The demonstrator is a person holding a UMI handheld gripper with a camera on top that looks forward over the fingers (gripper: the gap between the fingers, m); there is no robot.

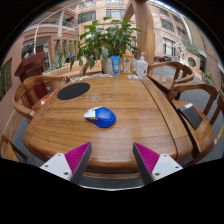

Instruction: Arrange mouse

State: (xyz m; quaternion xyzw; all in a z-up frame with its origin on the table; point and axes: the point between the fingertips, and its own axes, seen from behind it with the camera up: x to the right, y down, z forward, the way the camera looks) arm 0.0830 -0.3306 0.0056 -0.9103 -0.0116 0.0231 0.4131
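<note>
A blue and white mouse (pixel 101 116) lies on the wooden table (pixel 60 125), near its middle. A round black mouse pad (pixel 73 91) rests farther back, to the left of the mouse. My gripper (pixel 111 158) hovers over the table's near edge, well short of the mouse. Its two fingers with magenta pads (pixel 74 157) stand wide apart and nothing is between them.
Potted plants (pixel 108 40), a blue cup (pixel 116 65) and a white bottle (pixel 141 66) stand at the table's far end. Wooden chairs (pixel 24 95) flank both sides. A dark flat object (pixel 191 113) lies at the table's right edge.
</note>
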